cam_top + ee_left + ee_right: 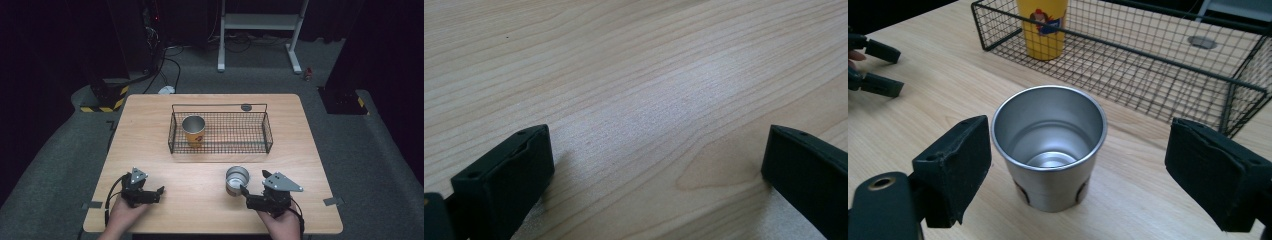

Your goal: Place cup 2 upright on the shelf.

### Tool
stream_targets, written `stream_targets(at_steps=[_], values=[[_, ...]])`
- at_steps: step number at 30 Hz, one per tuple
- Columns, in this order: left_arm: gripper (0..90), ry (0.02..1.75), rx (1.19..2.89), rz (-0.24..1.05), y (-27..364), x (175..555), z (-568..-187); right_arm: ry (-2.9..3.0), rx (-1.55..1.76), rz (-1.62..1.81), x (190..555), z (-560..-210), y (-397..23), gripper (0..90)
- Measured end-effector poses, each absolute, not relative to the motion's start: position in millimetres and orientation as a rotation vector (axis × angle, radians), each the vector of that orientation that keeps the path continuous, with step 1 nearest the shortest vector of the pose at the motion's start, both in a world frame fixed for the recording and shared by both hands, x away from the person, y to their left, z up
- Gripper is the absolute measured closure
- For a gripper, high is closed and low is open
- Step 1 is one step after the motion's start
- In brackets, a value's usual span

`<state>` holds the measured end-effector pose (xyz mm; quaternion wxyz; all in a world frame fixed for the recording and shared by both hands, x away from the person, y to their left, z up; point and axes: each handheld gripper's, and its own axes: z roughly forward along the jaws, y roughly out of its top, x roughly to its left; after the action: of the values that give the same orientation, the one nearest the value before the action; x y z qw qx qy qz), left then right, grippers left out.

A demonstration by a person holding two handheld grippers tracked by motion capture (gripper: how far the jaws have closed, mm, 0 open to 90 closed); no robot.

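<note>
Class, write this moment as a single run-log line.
right gripper: open, around steel cup | left gripper: open, over table | yellow cup: in wire basket

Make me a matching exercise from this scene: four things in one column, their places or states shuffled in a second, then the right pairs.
1. steel cup
2. yellow cup
3. left tool
4. wire basket

A. upright inside the basket
B. open over bare wood
C. on the table's far half
D. between the right tool's open jaws

Pairs: 1-D, 2-A, 3-B, 4-C
</note>
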<state>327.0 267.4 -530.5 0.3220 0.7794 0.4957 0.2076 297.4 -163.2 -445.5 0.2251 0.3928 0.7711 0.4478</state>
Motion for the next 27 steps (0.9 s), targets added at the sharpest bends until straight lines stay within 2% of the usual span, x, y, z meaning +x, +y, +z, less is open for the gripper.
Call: stream_targets(at_steps=[27], values=[[0.7,1.301,2.05,0.545,267.4,327.3,-530.4,2.193,1.098,1.176,311.8,-481.6,-138.7,9.6]])
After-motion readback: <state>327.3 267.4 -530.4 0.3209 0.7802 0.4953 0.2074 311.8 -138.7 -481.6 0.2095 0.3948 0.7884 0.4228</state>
